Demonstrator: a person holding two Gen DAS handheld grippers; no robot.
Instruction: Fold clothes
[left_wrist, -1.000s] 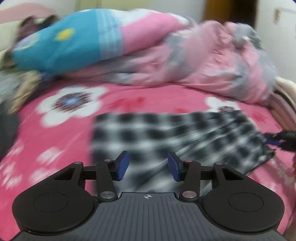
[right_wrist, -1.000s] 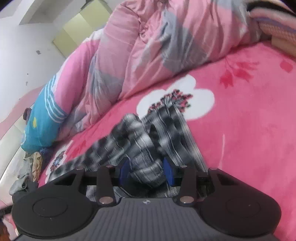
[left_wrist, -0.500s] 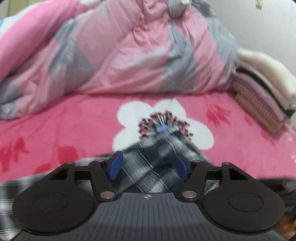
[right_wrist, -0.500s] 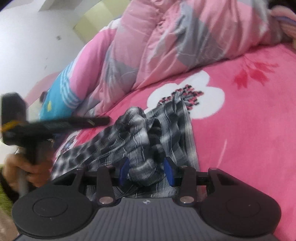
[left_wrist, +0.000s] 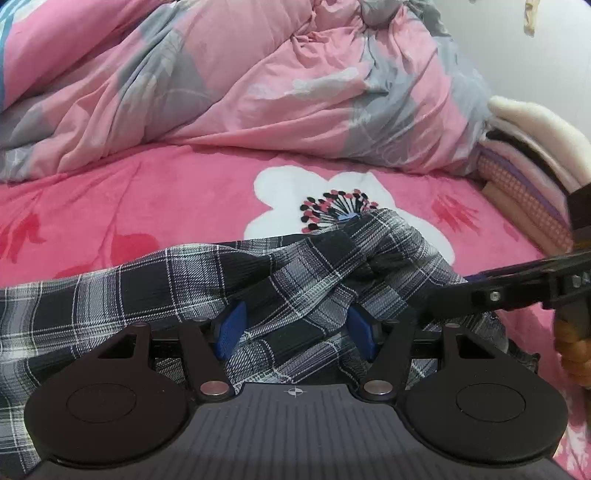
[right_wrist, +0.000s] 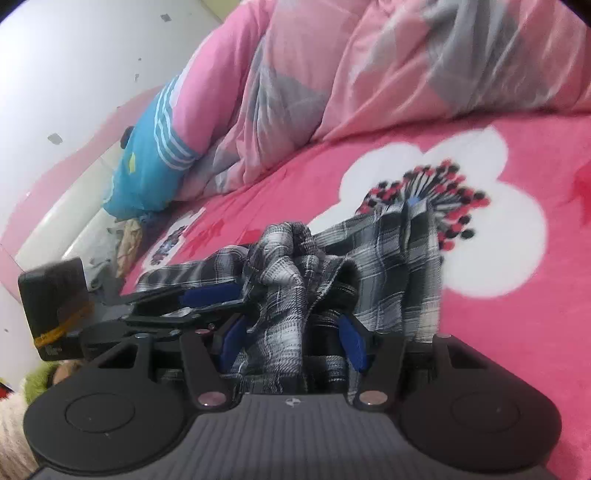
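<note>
Pink bedsheet (left_wrist: 184, 192), plaid shirt (left_wrist: 295, 280) btwn opening right gripper (right_wrist: 291, 341) jaws

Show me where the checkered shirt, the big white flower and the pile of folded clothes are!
checkered shirt (left_wrist: 295, 280), left wrist view, on its bunched middle fold.
big white flower (left_wrist: 280, 184), left wrist view, on an upper white petal.
pile of folded clothes (left_wrist: 532, 155), left wrist view, on the cream top layer.

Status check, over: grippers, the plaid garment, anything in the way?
Left gripper open over plaid garment. Right gripper jaws opening, bunched plaid between them. Garment crumpled, unfolded. Quilt behind, not blocking.
</note>
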